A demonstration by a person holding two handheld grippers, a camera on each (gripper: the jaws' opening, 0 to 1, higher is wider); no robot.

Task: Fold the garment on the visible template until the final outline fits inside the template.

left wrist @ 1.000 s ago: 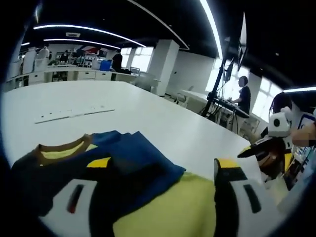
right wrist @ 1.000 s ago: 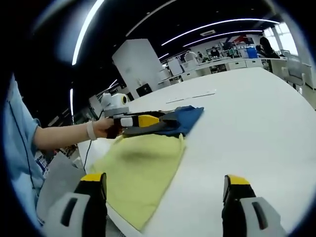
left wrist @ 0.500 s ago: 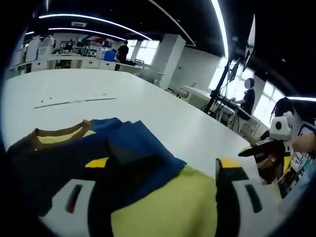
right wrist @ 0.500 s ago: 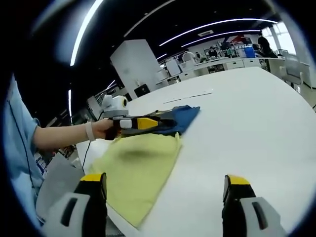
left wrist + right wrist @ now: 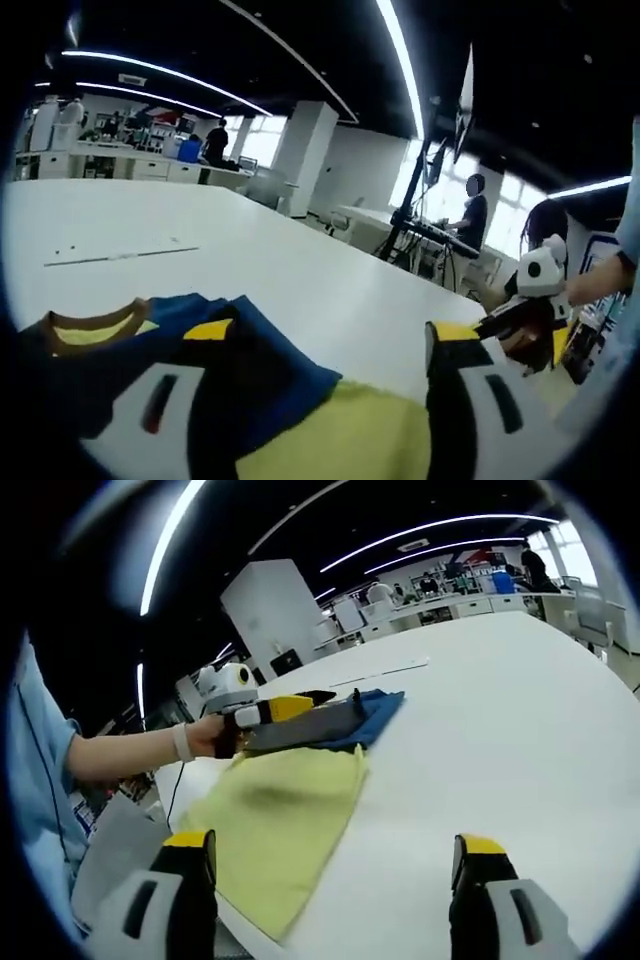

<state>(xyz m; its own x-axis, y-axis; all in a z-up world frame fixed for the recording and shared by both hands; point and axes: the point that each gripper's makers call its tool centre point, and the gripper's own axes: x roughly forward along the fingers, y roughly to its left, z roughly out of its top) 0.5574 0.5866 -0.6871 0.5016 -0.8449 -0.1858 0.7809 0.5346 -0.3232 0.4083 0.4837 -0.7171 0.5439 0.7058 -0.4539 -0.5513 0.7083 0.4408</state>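
A garment lies flat on the white table (image 5: 300, 250): yellow body (image 5: 350, 435), dark blue sleeves (image 5: 265, 365), brown collar (image 5: 90, 325). My left gripper (image 5: 330, 335) is open, its jaws spread wide just over the blue part near the yellow body. From the right gripper view, the garment (image 5: 290, 800) stretches away from me, and the left gripper (image 5: 320, 705) hovers over its far blue end (image 5: 375, 710), held by a hand. My right gripper (image 5: 335, 845) is open and holds nothing, near the table's edge beside the yellow hem. It also appears as the right gripper (image 5: 500, 318).
A thin pale line of marks (image 5: 120, 255) runs across the table beyond the collar, and the same line (image 5: 385, 670) lies behind the garment. White tabletop (image 5: 500, 730) spreads to the right. A person in a light blue sleeve (image 5: 40, 770) stands at the left. Desks and people fill the background.
The left gripper has tipped upward a little over the blue end, so its view has shifted. The garment lies as before. The right gripper has stayed still.
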